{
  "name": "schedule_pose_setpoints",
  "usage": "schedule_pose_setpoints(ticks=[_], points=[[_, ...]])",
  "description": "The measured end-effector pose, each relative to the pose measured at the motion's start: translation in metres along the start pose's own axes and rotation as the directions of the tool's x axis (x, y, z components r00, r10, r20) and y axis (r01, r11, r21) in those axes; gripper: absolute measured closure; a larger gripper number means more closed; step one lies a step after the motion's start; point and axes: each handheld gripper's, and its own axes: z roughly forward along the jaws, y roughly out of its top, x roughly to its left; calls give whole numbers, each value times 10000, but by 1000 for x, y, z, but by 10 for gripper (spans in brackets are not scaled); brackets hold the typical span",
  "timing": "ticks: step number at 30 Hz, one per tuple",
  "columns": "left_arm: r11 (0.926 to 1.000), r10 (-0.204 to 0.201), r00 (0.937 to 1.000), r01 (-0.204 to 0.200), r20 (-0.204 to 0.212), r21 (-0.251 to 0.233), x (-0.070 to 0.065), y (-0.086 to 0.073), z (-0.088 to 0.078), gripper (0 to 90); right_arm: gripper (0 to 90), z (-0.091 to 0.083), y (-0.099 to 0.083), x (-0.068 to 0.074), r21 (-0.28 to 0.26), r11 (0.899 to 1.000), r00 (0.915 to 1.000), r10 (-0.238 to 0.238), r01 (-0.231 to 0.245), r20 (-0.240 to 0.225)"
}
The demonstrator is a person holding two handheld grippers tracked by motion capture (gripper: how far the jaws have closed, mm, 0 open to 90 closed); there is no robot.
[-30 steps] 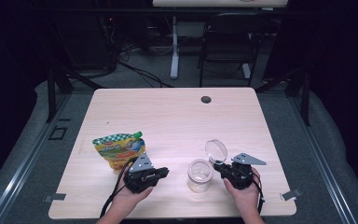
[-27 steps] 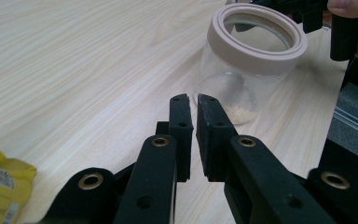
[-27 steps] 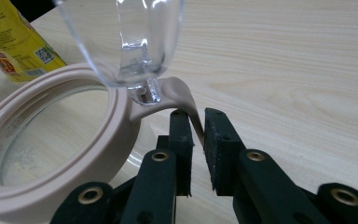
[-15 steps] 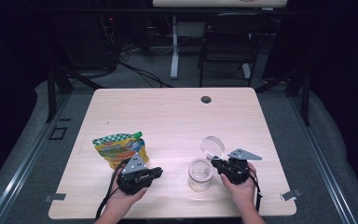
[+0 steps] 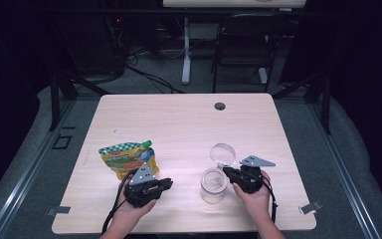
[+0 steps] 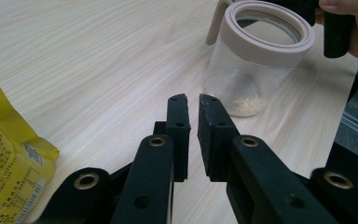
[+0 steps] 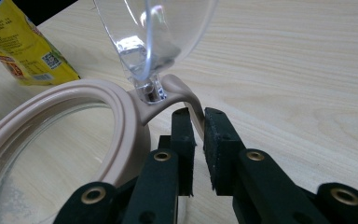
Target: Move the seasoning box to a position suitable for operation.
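A clear jar (image 5: 214, 185) with a beige rim (image 7: 121, 121) stands near the table's front edge, with a little pale powder at its bottom (image 6: 244, 106). Its clear lid (image 5: 223, 153) stands raised, hinged on a beige strap (image 7: 193, 109). My right gripper (image 5: 227, 172) has just been closing; its jaws (image 7: 198, 112) pinch that strap. My left gripper (image 5: 168, 183) lies to the jar's left and points at it. Its jaws (image 6: 193, 99) are nearly together with a thin gap and nothing between them. A yellow-green spouted pouch (image 5: 128, 157) lies just behind the left gripper.
The wooden table (image 5: 179, 124) has a dark cable hole (image 5: 220, 106) near its far edge. A black chair (image 5: 243, 45) and desk legs stand on the floor beyond the table. Cables trail from both grippers toward the front edge.
Very little differs: the left gripper has edged slightly left, and the right gripper and raised lid have crept a touch left and back.
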Motion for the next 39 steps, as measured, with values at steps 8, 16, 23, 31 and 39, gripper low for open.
schedule_pose_setpoints(ticks=[8,16,23,31,39], points=[[10000,-77,9999,78,-131,36,3,0,-1,819,780,-6,-1,4,149,9991,9991,-393,390,165],[9996,-289,9995,289,-121,-58,6,0,-5,735,728,-24,-2,3,370,9983,9970,-473,451,613],[9996,-275,9996,275,-25,-48,11,-1,-18,678,683,-39,-7,2,321,9985,9927,-486,453,1104],[9990,-439,9984,435,-353,-143,22,-9,-41,593,605,-51,-9,3,245,9987,9896,-478,449,1356],[9982,-499,9979,485,-415,-342,32,-24,-64,538,579,-50,-10,6,436,9973,9908,-648,600,1188]])
